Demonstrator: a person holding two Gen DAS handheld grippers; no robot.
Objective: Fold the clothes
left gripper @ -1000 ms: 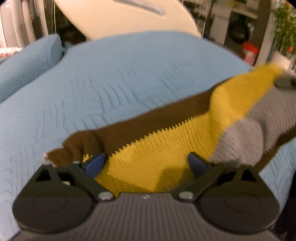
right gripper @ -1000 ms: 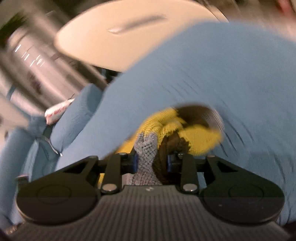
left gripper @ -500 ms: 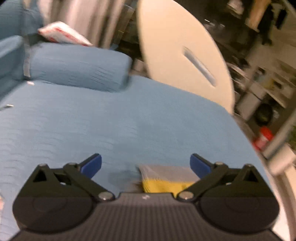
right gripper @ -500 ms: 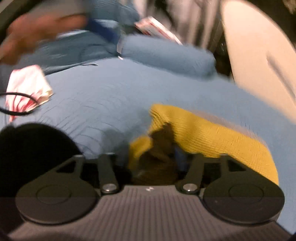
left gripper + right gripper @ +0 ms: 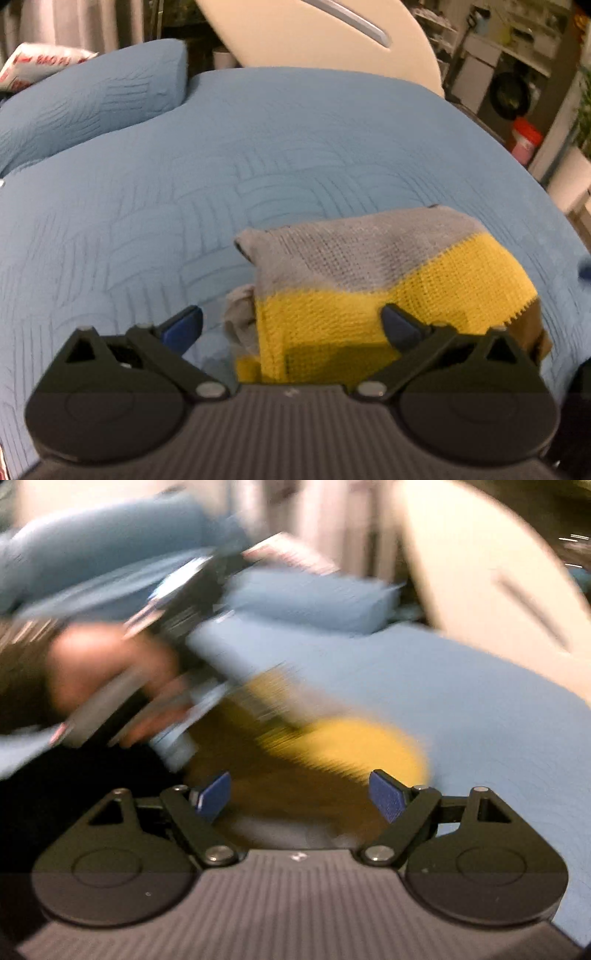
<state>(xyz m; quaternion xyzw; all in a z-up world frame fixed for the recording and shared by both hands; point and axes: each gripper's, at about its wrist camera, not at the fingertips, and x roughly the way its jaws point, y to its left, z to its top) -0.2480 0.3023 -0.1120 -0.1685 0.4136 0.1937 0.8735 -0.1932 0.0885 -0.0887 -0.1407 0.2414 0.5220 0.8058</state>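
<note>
A second ago your left gripper (image 5: pixel 291 326) stood with its jaws around the spread sweater (image 5: pixel 373 288); now they are at their widest and hold nothing. The sweater, then stretched long across the bed (image 5: pixel 258 147) with brown, yellow and grey drawn out, now lies as a compact folded bundle, grey on top, yellow below, brown at the right edge. Your right gripper (image 5: pixel 299 797) was clamped on a bunch of grey and brown knit; that bunch is out of it, the jaws are far apart though closing slightly, and the blurred sweater (image 5: pixel 332 746) lies beyond them. Your left hand (image 5: pixel 107 675) has come into the right view.
</note>
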